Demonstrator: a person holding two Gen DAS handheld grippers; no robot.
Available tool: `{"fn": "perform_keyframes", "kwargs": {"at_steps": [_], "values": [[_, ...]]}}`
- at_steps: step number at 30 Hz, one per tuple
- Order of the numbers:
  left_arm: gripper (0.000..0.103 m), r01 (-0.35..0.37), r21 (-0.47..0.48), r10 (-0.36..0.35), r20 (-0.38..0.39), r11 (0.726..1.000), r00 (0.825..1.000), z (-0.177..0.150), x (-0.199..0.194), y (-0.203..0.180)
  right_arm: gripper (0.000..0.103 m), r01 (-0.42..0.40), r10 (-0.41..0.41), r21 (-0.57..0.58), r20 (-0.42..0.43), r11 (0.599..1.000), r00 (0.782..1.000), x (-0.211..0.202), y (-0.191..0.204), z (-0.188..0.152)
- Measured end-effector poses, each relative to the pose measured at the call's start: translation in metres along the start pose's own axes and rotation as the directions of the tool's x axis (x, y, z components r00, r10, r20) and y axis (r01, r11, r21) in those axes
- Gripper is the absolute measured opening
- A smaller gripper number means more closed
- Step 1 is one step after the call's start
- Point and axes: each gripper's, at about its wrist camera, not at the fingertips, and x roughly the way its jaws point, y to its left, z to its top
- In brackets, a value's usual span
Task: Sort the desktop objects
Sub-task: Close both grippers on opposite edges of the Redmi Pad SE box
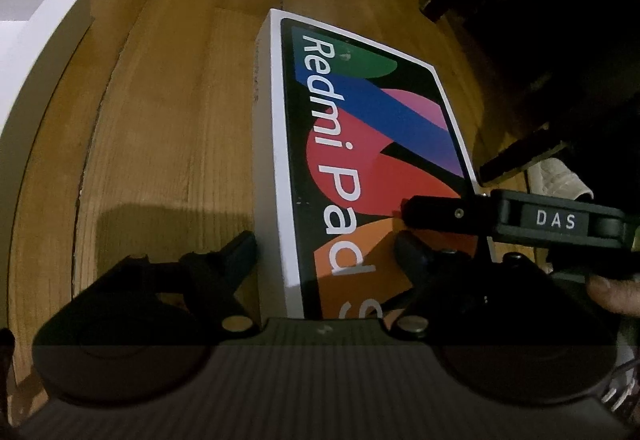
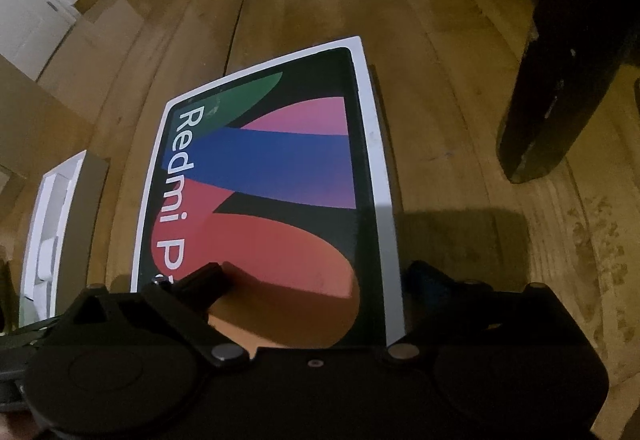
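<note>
A Redmi Pad box (image 1: 360, 143) with a colourful printed lid lies flat on the wooden floor; it also shows in the right wrist view (image 2: 272, 179). My left gripper (image 1: 324, 252) is open, one finger off the box's left side, the other over the lid. My right gripper (image 2: 316, 280) is open and straddles the box's near right edge, its left finger (image 2: 204, 280) over the lid and its right finger (image 2: 428, 280) beside the box. The right gripper's finger marked DAS (image 1: 556, 220) shows in the left wrist view above the lid's near right corner.
An open white box base (image 1: 24, 51) lies on the floor to the left, also in the right wrist view (image 2: 52, 224). A dark furniture leg (image 2: 560, 79) stands to the right of the box. Dark furniture (image 1: 540, 19) fills the far right.
</note>
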Motion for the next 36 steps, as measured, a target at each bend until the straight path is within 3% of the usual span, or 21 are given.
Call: {"fn": "perform_keyframes", "kwargs": {"at_steps": [8,15,20,25,28,33,36], "values": [[0.084,-0.021,0.067,0.02,0.015,0.998,1.0,-0.003,0.003,-0.012,0.103,-0.02,0.016,0.062,0.051,0.998,0.999,0.009,-0.005,-0.003],[0.082,-0.071,0.12,0.066,0.046,0.99,0.997,-0.005,0.0,-0.024,0.101,-0.02,0.019,0.048,0.023,0.999,1.0,0.01,-0.002,0.0],[0.082,-0.077,0.096,0.075,0.029,0.992,0.997,-0.004,-0.006,-0.016,0.094,0.007,-0.007,0.004,-0.017,1.0,1.0,0.003,0.008,0.002],[0.082,-0.123,0.136,0.127,-0.019,0.983,0.992,0.004,-0.021,-0.01,0.092,-0.011,0.0,-0.083,-0.132,0.996,0.991,0.001,0.03,-0.001],[0.081,-0.107,0.102,0.112,-0.042,0.989,0.993,0.012,-0.024,0.004,0.092,-0.036,0.026,-0.08,-0.125,0.996,0.992,-0.001,0.034,-0.008],[0.081,-0.006,-0.045,0.004,-0.028,0.999,1.0,0.018,-0.023,0.036,0.092,-0.057,0.057,-0.003,-0.071,0.998,0.996,0.003,0.028,-0.002],[0.085,-0.03,-0.053,0.03,0.001,0.998,1.0,0.019,-0.022,0.038,0.092,-0.106,0.109,0.117,-0.019,0.987,0.994,0.008,0.012,-0.001]]}}
